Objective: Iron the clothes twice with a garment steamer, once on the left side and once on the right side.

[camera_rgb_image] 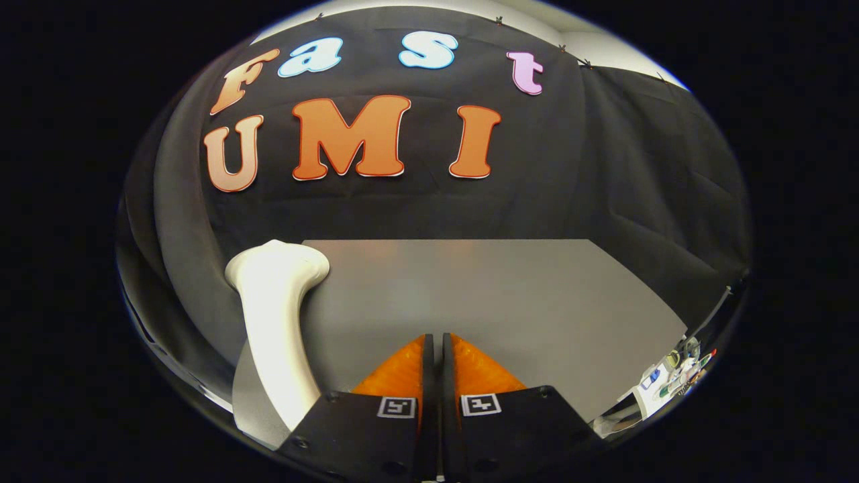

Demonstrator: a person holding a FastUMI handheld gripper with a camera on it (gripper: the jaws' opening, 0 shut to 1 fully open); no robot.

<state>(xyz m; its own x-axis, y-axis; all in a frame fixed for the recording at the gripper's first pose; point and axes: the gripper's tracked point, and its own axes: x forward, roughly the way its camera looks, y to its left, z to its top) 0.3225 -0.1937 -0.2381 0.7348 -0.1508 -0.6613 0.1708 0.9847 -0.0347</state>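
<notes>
One gripper clenched, fingers pressed together, grasping nothing. One white garment steamer at ten o'clock of fingers, lying on one grey tabletop.

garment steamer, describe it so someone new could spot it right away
Start at the grey table before the black cloth wall. At its near left corner, beside the shut tongs, lies the garment steamer: a glossy white curved handle with a flared head, the sole white thing there.

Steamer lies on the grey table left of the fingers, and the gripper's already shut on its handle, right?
Not quite. In the gripper view the gripper is shut, but on nothing: its fingers meet over the grey table. The white garment steamer lies to their left, ungrasped.
</notes>
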